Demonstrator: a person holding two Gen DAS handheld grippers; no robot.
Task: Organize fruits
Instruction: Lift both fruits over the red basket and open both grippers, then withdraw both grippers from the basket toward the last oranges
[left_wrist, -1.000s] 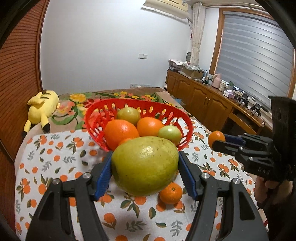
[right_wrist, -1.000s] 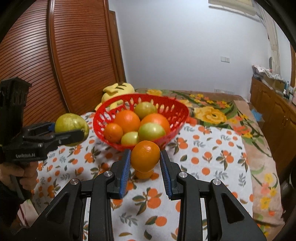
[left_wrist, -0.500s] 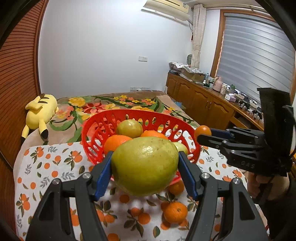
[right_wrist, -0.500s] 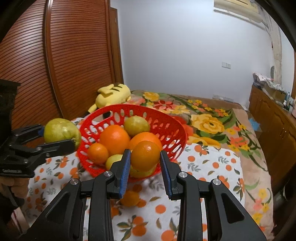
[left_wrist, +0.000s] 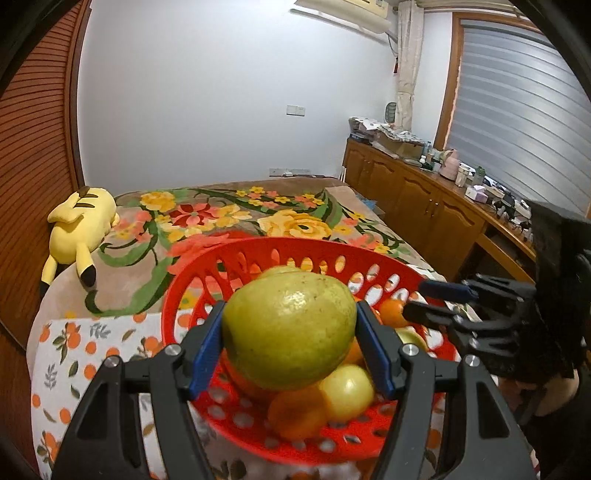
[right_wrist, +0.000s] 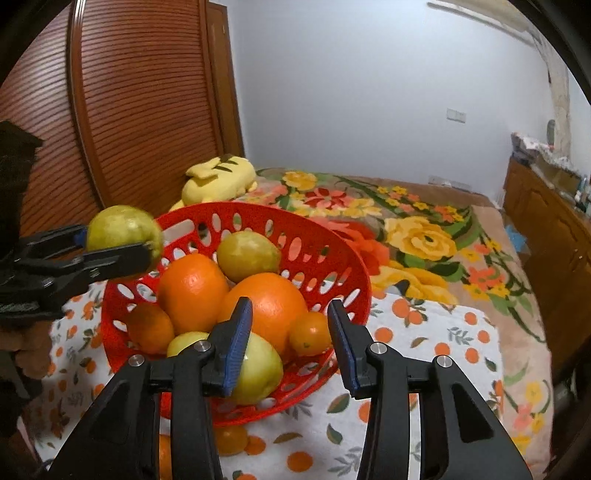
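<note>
1. Left gripper (left_wrist: 290, 350), black frame with blue pads: clamped on a large, rounded yellow-green fruit (left_wrist: 290, 332), held above the near rim of the basket. Not yet released; placement outstanding.
2. Right gripper (right_wrist: 290, 345), same build: jaws spread, nothing between them, poised over the basket's near side. A small round orange (right_wrist: 309, 334) lies in the basket just beyond the gap, touching a larger orange.
3. Loose small oranges (right_wrist: 231, 439) on the orange-printed white cloth (right_wrist: 436, 354), partly hidden below the basket's near edge. Judged to remain for collection; exact count cannot be told.
4. Red perforated plastic basket (right_wrist: 332, 243), resting on the cloth. Contents: two large oranges (right_wrist: 192, 291), another small orange, several yellow-green fruits (right_wrist: 247, 256). Well filled; most of the sorting appears done.
5. Floral blanket (right_wrist: 424, 229) beyond the cloth; no fruit seen on it.
6. Yellow plush toy (left_wrist: 83, 221) at the far left of the blanket. Not part of the task.
</note>
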